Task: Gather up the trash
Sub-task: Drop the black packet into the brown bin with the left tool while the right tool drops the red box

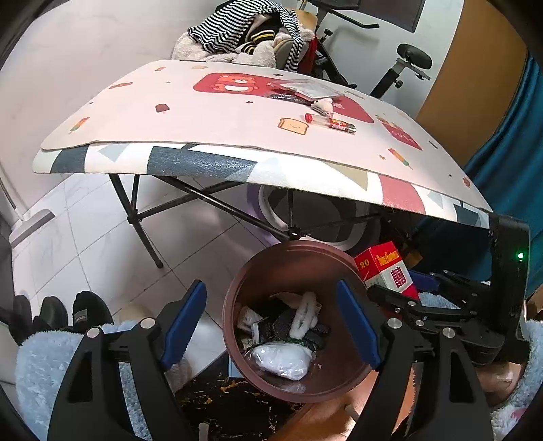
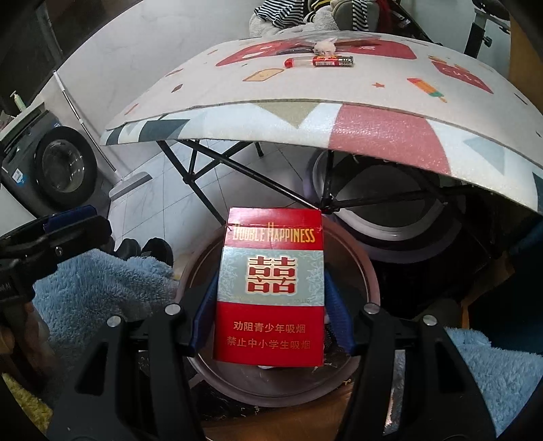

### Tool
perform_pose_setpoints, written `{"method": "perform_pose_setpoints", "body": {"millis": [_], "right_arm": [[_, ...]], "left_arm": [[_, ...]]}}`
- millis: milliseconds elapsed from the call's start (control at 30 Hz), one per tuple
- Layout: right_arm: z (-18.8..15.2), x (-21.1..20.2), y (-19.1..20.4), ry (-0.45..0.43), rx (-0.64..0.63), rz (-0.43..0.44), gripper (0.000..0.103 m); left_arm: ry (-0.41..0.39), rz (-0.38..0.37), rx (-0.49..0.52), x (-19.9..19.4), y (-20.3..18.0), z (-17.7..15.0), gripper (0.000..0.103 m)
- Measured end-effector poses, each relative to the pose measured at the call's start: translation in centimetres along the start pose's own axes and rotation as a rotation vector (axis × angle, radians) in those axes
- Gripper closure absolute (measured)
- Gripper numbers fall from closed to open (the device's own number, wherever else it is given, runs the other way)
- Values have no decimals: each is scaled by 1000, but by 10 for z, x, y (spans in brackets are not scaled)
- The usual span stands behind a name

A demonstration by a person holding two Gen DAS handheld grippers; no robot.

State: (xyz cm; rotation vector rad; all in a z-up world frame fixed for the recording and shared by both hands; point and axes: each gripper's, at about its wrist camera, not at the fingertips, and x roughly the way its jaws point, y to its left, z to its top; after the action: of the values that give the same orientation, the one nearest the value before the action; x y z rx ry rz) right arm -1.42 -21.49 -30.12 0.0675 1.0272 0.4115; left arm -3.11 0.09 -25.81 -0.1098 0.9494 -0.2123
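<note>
Left wrist view looks down between the spread blue pads of the left gripper (image 1: pixel 271 325), which stands released with nothing between its fingers, straight over the mouth of the brown trash bin (image 1: pixel 237 349). That suits a drop: the bin already holds a clear bag of white stuff (image 1: pixel 283 359), crumpled white paper and dark wrappers. Just past the bin's right rim the right gripper (image 2: pixel 269 305) comes in grasping a red cigarette pack (image 1: pixel 387 271) by its two long sides, held upright over the bin so that it can fall in, by my reading.

More trash waits on the desk (image 1: pixel 203 112): a red-capped tube with a printed wrapper (image 1: pixel 331 122) near the middle, a small white crumpled scrap (image 1: pixel 322 105) just behind it, and a clear plastic packet (image 1: pixel 309 87) toward the far edge.

In the right wrist view the pack (image 2: pixel 269 288) fills the centre and hides most of the bin's inside (image 2: pixel 346 268); whether its lower end touches anything there I cannot tell. The bin's base is cut off behind the grippers. Blue fleece sleeves (image 1: pixel 44 359) cover the person's arms. Beyond the desk's far edge lies a heap of striped clothing (image 1: pixel 244 30), its support hidden
</note>
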Motion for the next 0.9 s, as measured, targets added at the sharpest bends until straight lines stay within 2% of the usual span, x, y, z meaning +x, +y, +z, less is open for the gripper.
{"method": "perform_pose_setpoints", "body": {"millis": [233,267,333,433,667,800,900], "right_arm": [[0,2,-5,5,30,2,42],[0,2,-6,5,34,3,38],[0,2,-6,0,38,6,20],[0,2,-7,1,44,4,9],[0,4,-11,10,65,4,6],[2,-1,-11,-8,70,-19,6],[7,-7,-18,-24,104,-11,6]], "left_arm": [[-8,2,-2,-1,0,0,26],[-8,5,-4,-1,0,0,26],[-11,10,-10,-1,1,0,26],[-17,16,-20,-2,3,1,26],[-19,15,-33,-2,7,3,26],[-35,16,-22,-4,7,7,11],[-51,30,-4,-5,6,12,6]]}}
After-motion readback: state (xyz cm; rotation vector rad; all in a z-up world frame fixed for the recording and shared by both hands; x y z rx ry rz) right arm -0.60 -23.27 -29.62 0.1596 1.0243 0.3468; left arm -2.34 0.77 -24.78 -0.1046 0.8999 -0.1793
